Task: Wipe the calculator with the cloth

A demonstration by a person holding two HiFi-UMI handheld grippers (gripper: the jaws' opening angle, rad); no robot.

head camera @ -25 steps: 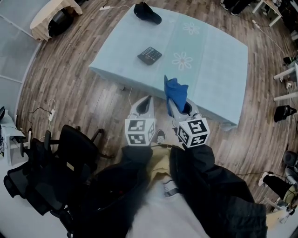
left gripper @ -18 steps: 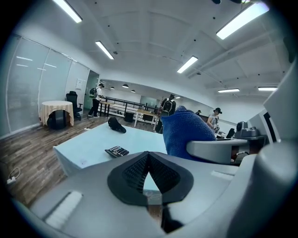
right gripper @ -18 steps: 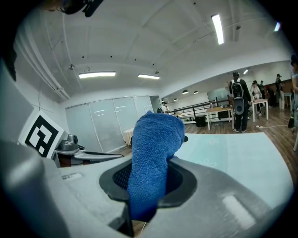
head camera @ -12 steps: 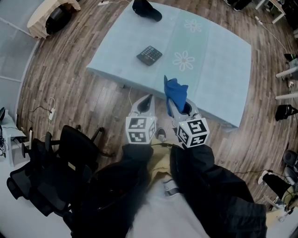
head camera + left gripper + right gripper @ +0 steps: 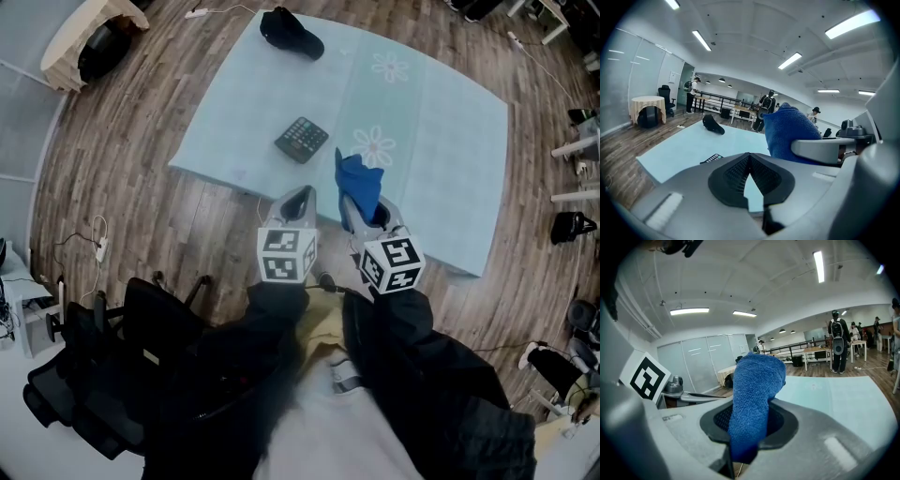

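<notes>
A dark calculator [image 5: 302,139] lies on the pale blue table [image 5: 431,141], left of a printed flower; its edge shows in the left gripper view as the calculator [image 5: 711,159]. My right gripper [image 5: 358,208] is shut on a blue cloth [image 5: 357,182], which stands up out of its jaws over the table's near edge. In the right gripper view the blue cloth [image 5: 753,399] fills the gap of the right gripper [image 5: 749,425]. My left gripper [image 5: 298,200] is shut with nothing in it, short of the table's near edge. The left gripper [image 5: 750,174] points toward the calculator.
A black cap [image 5: 290,32] lies at the table's far end. A black office chair [image 5: 131,347] stands on the wood floor at my left. Cables [image 5: 98,236] run over the floor. People stand at desks [image 5: 740,108] far behind the table.
Both grippers have moved forward toward the table; the cloth now hangs over the table's near edge and the calculator lies closer in view.
</notes>
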